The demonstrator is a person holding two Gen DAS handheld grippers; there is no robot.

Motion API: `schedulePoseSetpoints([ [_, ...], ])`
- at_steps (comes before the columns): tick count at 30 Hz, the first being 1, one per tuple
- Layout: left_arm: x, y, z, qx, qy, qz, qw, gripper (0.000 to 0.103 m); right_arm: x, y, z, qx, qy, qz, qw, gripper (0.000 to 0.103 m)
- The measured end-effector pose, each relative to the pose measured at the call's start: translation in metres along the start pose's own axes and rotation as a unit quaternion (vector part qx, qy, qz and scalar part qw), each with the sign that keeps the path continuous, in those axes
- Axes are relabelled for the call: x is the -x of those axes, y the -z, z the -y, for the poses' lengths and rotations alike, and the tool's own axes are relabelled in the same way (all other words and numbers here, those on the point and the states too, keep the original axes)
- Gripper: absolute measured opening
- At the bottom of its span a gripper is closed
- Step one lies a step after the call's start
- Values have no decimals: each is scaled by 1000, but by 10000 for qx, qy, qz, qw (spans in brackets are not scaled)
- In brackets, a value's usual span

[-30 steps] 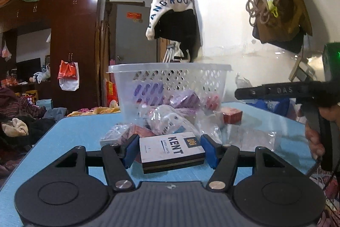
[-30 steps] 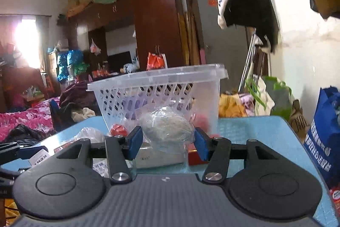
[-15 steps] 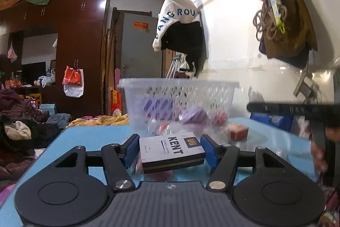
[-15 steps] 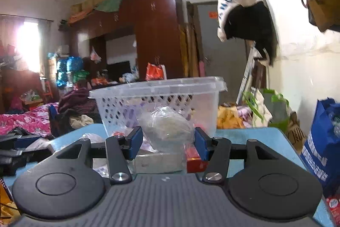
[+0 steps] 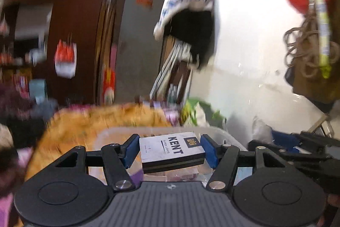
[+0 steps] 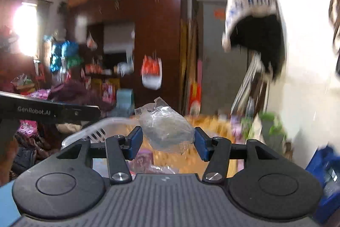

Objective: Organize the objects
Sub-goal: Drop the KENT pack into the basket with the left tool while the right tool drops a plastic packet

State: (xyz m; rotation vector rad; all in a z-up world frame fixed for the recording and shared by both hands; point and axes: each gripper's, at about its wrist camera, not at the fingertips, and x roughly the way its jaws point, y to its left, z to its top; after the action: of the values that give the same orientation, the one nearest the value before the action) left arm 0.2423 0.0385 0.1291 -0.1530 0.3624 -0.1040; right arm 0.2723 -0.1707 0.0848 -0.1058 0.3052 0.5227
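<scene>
Both loads we lifted off table, now above basket (image 5: 225, 134) rim. Left gripper (image 5: 171, 151) clamps pack (image 5: 170, 147) flat, label up, for clean drop. Right gripper (image 6: 166, 140) squeezes bagged lump (image 6: 165, 128) over basket, so release lands inside.

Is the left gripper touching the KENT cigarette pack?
Touching. In the left wrist view, the left gripper clamps the KENT cigarette pack between both blue pads, holding it lifted above the white basket.
</scene>
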Motion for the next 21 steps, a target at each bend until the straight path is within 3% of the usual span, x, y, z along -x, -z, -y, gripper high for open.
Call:
schedulePoseSetpoints([
  [3, -25, 3, 3, 17, -27, -311, 9995, 66, -15, 3, 2, 159, 195, -206, 9995, 56],
  [6, -37, 7, -2, 117, 6, -419, 9991, 66, -16, 6, 2, 155, 114, -155, 9997, 57],
  [7, -42, 7, -4, 115, -19, -432, 9990, 68, -16, 7, 2, 219, 120, -106, 9996, 62],
  [8, -46, 9, -4, 103, -50, -458, 9989, 73, -16, 8, 0, 292, 136, -98, 9994, 80],
  [9, -50, 10, -6, 109, -83, -519, 9986, 86, -10, 10, -3, 356, 243, -15, 9991, 90],
  [10, -54, 8, -7, 131, -160, -556, 9982, 90, -3, 11, -6, 407, 388, 159, 9983, 100],
  [14, -21, 19, -16, -14, -236, -236, 9994, 91, 44, 30, -1, 186, 126, 724, 9971, 103],
  [16, 8, 31, -21, -120, -257, -12, 9996, 97, 63, 48, 9, -115, -94, 819, 9965, 103],
  [18, 33, 51, -28, -214, -216, 9, 9995, 98, 61, 60, 19, -310, -144, 528, 9980, 103],
  [21, 54, 88, -45, -210, -225, -116, 9995, 98, 39, 84, 29, -433, 33, -349, 9984, 103],
])
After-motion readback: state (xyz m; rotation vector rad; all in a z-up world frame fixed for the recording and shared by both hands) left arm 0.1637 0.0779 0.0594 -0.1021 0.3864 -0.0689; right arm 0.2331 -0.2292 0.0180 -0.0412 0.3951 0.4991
